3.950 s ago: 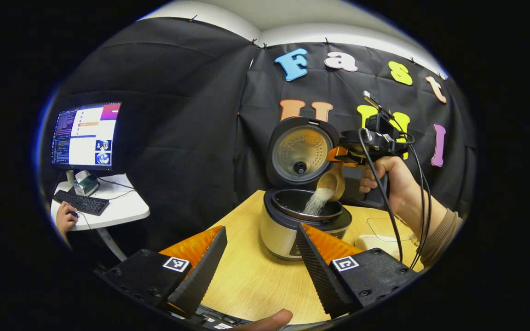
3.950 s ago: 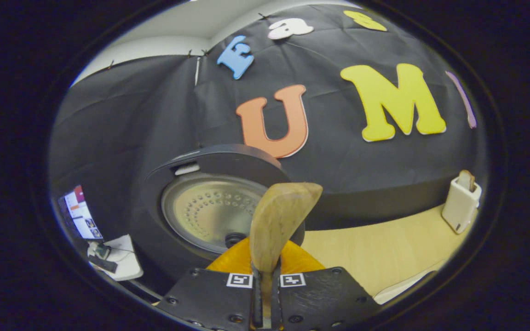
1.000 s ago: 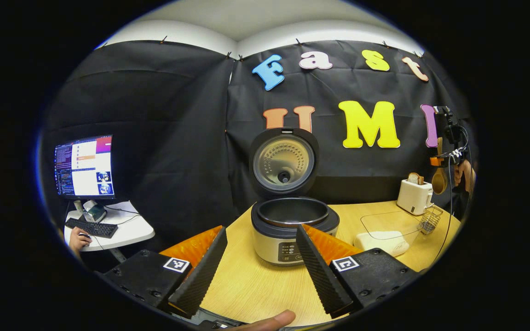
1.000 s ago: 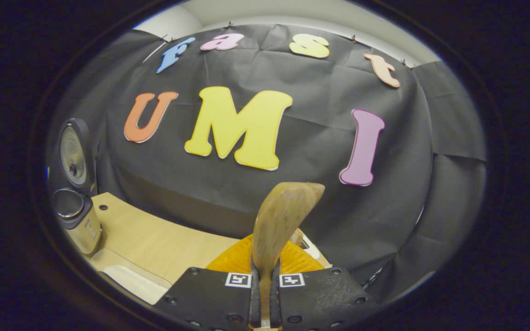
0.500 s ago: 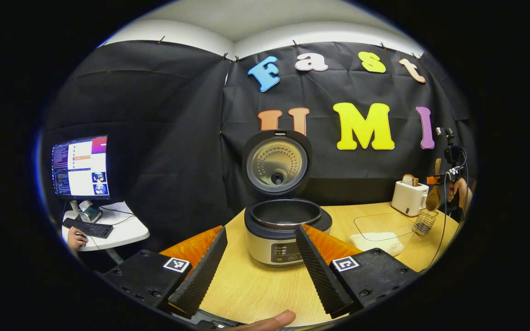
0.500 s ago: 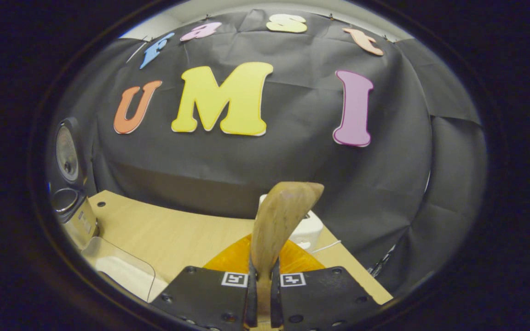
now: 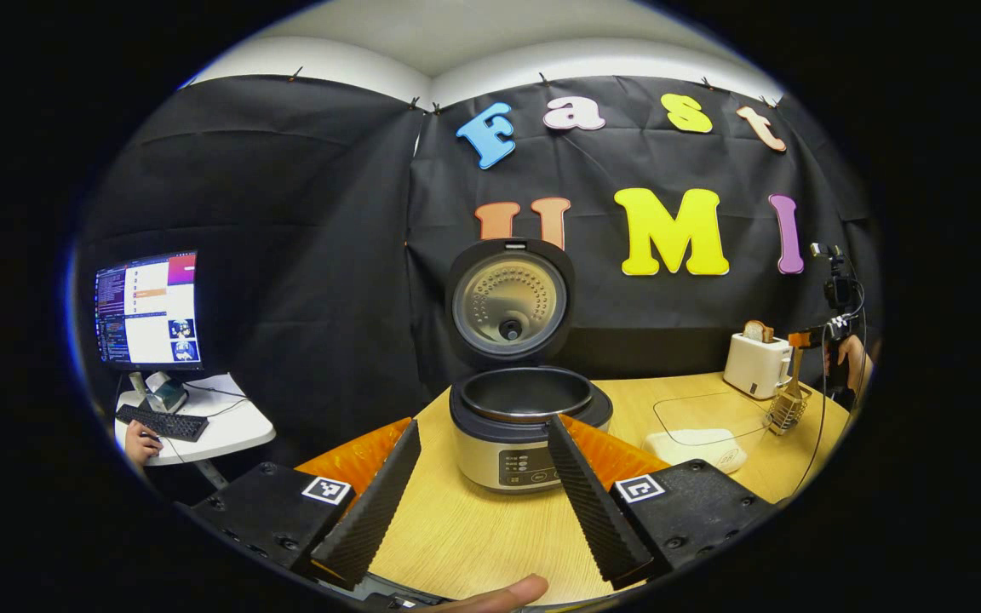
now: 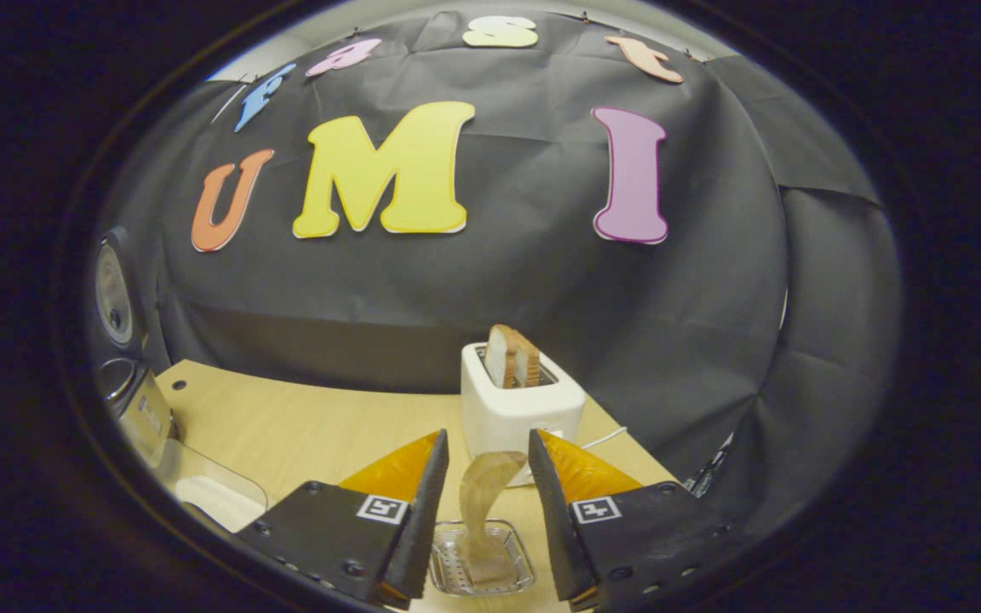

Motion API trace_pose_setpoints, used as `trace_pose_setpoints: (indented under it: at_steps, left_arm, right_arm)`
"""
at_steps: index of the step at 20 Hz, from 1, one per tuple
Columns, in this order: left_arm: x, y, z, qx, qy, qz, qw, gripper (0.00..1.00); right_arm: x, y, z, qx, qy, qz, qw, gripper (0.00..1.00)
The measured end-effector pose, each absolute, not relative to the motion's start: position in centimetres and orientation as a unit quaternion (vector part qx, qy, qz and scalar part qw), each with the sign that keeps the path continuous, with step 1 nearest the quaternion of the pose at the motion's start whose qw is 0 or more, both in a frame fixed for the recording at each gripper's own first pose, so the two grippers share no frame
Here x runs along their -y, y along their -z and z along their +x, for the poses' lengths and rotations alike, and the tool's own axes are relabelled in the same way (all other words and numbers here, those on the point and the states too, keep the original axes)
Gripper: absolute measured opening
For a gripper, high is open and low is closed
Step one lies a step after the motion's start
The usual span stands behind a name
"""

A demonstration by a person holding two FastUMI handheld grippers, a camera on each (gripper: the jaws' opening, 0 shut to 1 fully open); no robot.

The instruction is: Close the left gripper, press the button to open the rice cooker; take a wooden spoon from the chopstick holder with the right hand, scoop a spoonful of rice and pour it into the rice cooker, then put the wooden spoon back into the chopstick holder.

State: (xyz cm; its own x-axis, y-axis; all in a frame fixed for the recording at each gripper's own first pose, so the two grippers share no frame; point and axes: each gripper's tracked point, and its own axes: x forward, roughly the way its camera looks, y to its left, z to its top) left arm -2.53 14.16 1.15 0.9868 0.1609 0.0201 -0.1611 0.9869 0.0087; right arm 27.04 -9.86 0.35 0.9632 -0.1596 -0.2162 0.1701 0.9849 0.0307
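— What is standing ahead of the left gripper (image 7: 473,498)?
— The rice cooker (image 7: 524,426), lid raised, fingers spread wide.
— And far right?
— The wooden spoon (image 7: 794,375) is seemingly sitting in the chopstick holder (image 7: 787,410).

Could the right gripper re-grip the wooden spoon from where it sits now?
Probably yes. The right gripper is open directly above the chopstick holder, and the wooden spoon stands between its fingers with nothing between.
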Motion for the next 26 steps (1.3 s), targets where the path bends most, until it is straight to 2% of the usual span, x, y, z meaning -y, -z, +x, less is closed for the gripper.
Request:
trace_pose_setpoints:
  at_steps: [1, 2, 3, 5, 9, 12, 14, 15, 20, 21, 22, 23, 26]
  left_arm:
    - [-14.1, -1.3, -2.6, 0.011, -0.081, 0.005, 0.997, 0.96]
    - [-14.1, -1.3, -2.5, 0.013, -0.081, 0.005, 0.997, 0.96]
    - [-14.0, -1.4, -2.5, 0.014, -0.081, 0.005, 0.997, 0.96]
    - [-13.9, -1.5, -2.6, 0.016, -0.081, 0.004, 0.997, 0.96]
    - [-12.9, -1.9, -2.7, 0.023, -0.069, -0.004, 0.997, 0.97]
    - [-13.4, -2.7, -3.3, 0.034, -0.085, -0.01, 0.996, 0.97]
    - [-13.2, -2.9, -3.2, 0.039, -0.088, -0.021, 0.995, 0.97]
    - [-13.4, -2.9, -3.1, 0.039, -0.092, -0.025, 0.995, 0.97]
    - [-15.0, -4.1, -1.1, 0.028, -0.112, -0.031, 0.993, 0.97]
    - [-15.2, -4.6, -0.4, 0.027, -0.112, -0.034, 0.993, 0.97]
    - [-15.3, -5.2, 0.4, 0.025, -0.109, -0.035, 0.993, 0.96]
    - [-15.3, -5.7, 1.2, 0.02, -0.105, -0.036, 0.994, 1.0]
    - [-15.3, -8.0, 4.2, 0.018, -0.101, -0.024, 0.994, 0.96]
  right_arm:
    - [9.9, -0.7, 26.9, -0.103, 0.087, 0.018, 0.991, 0.67]
    - [10.1, -1.0, 26.7, -0.1, 0.091, 0.012, 0.991, 0.71]
    - [10.3, -1.4, 26.3, -0.096, 0.094, 0.008, 0.991, 0.84]
    - [10.5, -2.0, 25.7, -0.087, 0.097, 0.016, 0.991, 0.98]
    - [10.0, -2.6, 24.0, -0.084, 0.084, 0.021, 0.993, 0.97]
    - [10.2, -2.3, 22.3, -0.094, 0.073, -0.008, 0.993, 0.93]
    - [10.1, -2.3, 20.9, -0.09, 0.065, -0.018, 0.994, 0.97]
    - [9.8, -2.1, 20.2, -0.088, 0.055, -0.014, 0.994, 0.95]
    - [8.1, -0.7, 16.9, -0.088, 0.02, -0.008, 0.996, 0.98]
    - [7.9, -0.5, 16.3, -0.083, 0.019, -0.012, 0.996, 0.95]
    - [7.5, -0.3, 15.7, -0.08, 0.015, -0.014, 0.997, 0.98]
    - [7.1, 0.1, 15.2, -0.078, 0.011, -0.014, 0.997, 0.98]
    - [6.1, 1.2, 13.9, -0.083, 0.0, -0.006, 0.997, 0.95]
